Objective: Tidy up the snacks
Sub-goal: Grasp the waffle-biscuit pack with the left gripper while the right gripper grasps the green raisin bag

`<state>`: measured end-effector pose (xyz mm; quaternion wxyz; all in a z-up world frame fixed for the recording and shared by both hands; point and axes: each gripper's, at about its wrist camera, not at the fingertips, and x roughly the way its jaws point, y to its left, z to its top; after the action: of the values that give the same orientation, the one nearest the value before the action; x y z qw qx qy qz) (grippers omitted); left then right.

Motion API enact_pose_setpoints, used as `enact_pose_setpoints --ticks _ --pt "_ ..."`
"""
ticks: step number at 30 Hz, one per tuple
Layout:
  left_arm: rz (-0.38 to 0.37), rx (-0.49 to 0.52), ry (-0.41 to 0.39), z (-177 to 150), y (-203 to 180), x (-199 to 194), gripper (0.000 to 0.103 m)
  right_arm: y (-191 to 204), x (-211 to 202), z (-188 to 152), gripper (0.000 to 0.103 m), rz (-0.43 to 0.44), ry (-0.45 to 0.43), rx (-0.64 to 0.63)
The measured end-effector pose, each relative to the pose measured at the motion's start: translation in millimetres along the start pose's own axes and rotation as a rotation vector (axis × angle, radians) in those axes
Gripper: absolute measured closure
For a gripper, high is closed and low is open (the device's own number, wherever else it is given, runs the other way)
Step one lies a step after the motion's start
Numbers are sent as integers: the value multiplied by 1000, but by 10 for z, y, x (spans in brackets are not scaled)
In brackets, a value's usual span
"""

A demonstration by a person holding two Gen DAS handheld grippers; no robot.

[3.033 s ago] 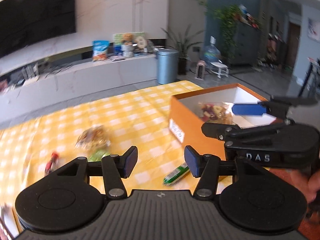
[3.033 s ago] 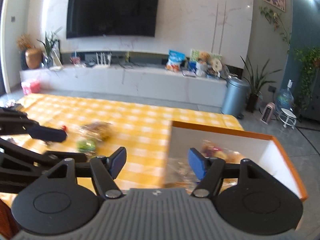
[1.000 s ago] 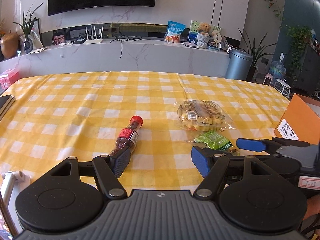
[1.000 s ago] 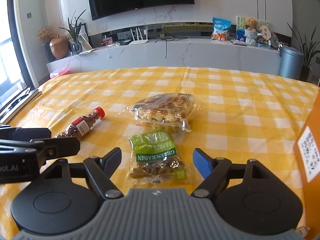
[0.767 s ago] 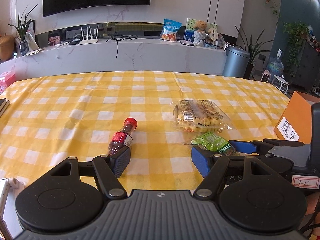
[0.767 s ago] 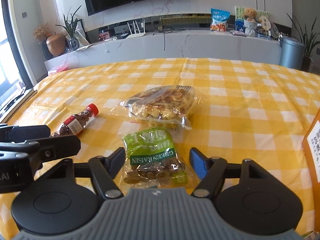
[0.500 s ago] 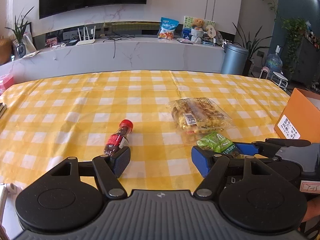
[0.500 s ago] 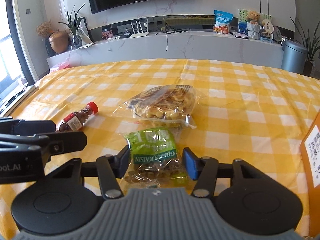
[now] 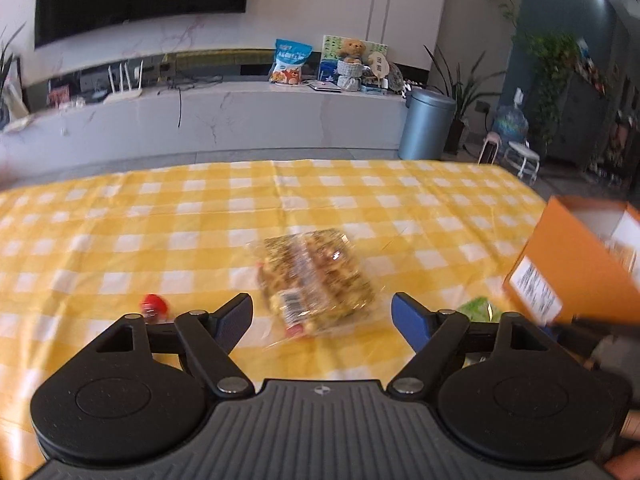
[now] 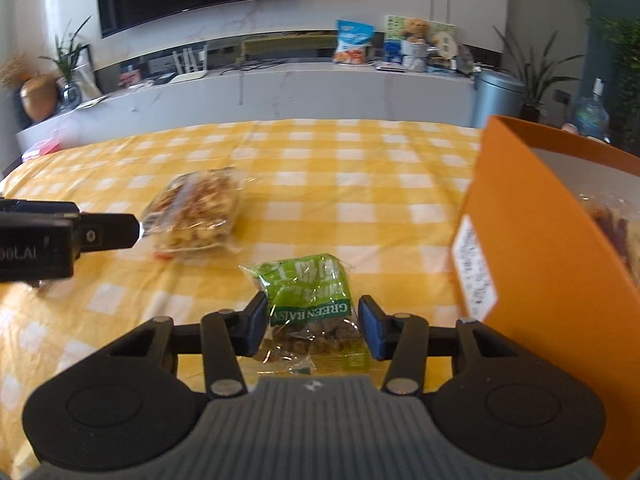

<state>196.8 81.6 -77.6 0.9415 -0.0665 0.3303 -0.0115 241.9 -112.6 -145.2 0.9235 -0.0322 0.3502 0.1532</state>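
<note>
My right gripper [image 10: 313, 320] has its jaws closing, and the pads press a green raisin pack [image 10: 308, 284] held just above the yellow checked cloth [image 10: 360, 168]. The orange box [image 10: 536, 248] stands right beside it, with a snack bag inside [image 10: 612, 220]. My left gripper [image 9: 320, 312] has its jaws opening wide and touches nothing. A clear bag of mixed snacks [image 9: 316, 280] lies on the cloth just ahead of it. A small bottle with a red cap [image 9: 154, 305] peeks out behind the left finger. The green pack [image 9: 478, 309] shows at the right.
The orange box [image 9: 576, 272] sits at the table's right end. One finger of the left gripper [image 10: 108, 232] reaches in from the left in the right wrist view. Beyond the table's far edge are a white console and a grey bin [image 9: 426, 124].
The right jaws closed onto the green raisin pack and carried it right, toward the orange box. The left gripper swung right from the bottle to the clear bag and its jaws widened.
</note>
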Motion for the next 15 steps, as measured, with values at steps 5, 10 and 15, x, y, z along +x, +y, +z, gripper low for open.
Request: enact_pose_setpoints --ticks 5,10,15 --pt "54 -122 52 111 -70 350 0 -109 -14 18 56 -16 -6 20" --pt "141 -173 -3 138 -33 516 0 -114 -7 -32 56 14 10 34" --pt "171 -129 57 89 -114 723 0 -120 23 -53 55 30 25 51"
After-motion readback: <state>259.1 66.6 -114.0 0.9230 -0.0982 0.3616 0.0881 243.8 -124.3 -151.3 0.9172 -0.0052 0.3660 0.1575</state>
